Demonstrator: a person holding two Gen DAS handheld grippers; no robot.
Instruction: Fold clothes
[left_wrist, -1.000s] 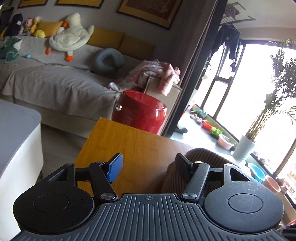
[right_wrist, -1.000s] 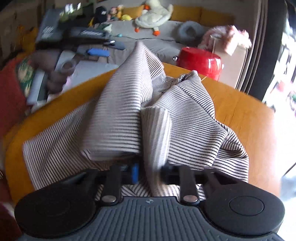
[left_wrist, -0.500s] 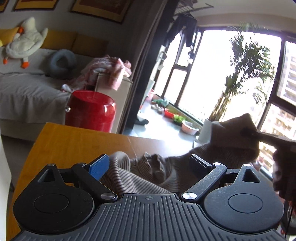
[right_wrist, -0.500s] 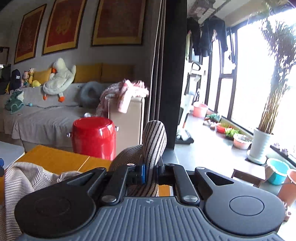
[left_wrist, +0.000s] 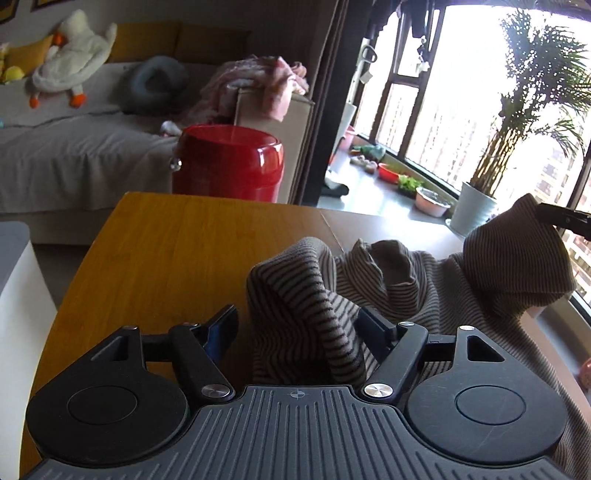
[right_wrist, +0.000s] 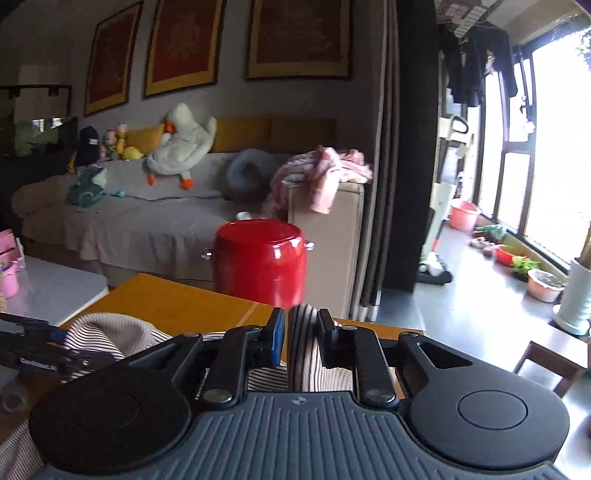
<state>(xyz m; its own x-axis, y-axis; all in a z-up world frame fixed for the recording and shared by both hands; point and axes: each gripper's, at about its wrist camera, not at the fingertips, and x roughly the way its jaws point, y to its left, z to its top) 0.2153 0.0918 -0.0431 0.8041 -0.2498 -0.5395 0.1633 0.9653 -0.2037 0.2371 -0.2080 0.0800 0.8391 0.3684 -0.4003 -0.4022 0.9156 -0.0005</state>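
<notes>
Striped cloth of the shirt bunches between the closing left tongs, whose pads do not yet press it. Right tongs are easing apart around a raised fold. Soft and light, it sags onto the table; hems or corners look best to grip.

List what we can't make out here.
- Striped garment: type and full outline, both views; bunched, hidden behind gripper bodies, cut off at frame edges.
- Left gripper, closing: pad contact with cloth unclear.
- Right gripper, opening: the cloth fold between its pads is blurred.
</notes>
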